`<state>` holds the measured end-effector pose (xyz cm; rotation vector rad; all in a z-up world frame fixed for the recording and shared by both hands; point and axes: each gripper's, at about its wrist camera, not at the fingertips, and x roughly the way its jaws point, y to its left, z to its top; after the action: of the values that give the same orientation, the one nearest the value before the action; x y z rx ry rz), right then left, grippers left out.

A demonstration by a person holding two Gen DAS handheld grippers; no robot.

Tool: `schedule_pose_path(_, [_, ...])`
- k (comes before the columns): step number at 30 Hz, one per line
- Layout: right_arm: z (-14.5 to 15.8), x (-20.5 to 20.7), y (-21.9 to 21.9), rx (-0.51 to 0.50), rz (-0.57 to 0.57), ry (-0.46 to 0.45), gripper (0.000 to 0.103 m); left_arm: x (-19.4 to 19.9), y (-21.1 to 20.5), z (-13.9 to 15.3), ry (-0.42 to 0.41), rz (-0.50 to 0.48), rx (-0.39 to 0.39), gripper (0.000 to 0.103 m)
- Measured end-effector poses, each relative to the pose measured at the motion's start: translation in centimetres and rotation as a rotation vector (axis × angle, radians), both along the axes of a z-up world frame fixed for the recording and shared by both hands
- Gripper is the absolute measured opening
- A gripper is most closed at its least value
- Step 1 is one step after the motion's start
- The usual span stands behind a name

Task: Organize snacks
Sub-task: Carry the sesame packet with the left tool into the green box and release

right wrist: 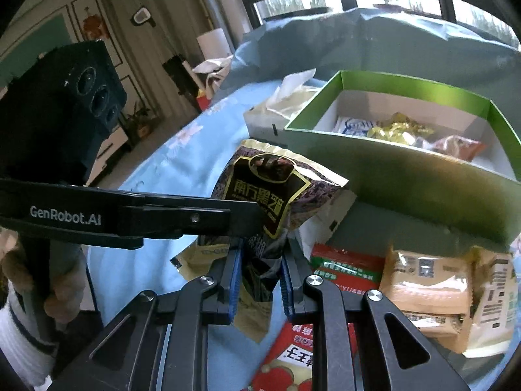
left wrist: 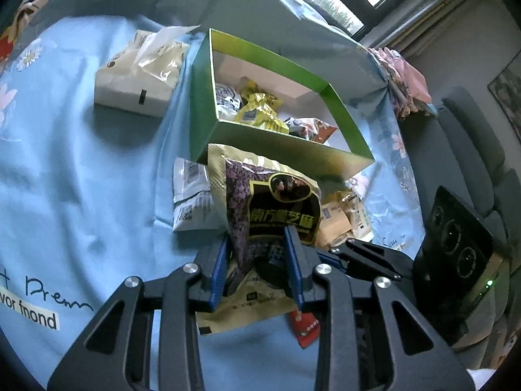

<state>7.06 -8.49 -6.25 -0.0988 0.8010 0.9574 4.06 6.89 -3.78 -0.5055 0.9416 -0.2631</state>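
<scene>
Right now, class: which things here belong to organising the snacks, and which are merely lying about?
Belonging:
black sesame bag, held by both tools
green box
tan snack packs
red packet

Lying about:
tissue pack
blue floral cloth

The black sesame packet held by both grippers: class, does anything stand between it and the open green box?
Nothing visible blocks it. The black sesame packet, clamped by the left gripper and right gripper, sits just before the green box; only the box's near wall must be cleared, and open floor shows inside beside the gold packet.
</scene>
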Motion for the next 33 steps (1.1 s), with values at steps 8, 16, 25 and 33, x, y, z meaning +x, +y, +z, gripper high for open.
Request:
schedule_pose_path(8, [0.7,0.1,-0.4,0.015,-0.019,-0.017,0.023,0.7,-0.7,0.7,-0.027,0.002,0.000,0.031])
schedule_pose_path(16, [1.4,0.2,-1.5,0.029,-0.064,-0.044,0.023,2.1,-2.2,1.8,-0.062,-0.006,0.025,0.031])
schedule_pose_path(25, [3.1,1.6,-3.5,0.061,-0.141,-0.083,0.023,4.4,-4.4,3.4,-0.128,-0.024,0.033,0.032])
schedule_pose_path(33, [4.0,2.6,-4.8,0.080,-0.187,-0.101,0.023,6.0,-5.5,4.2,-0.154,-0.051,0.035,0.032])
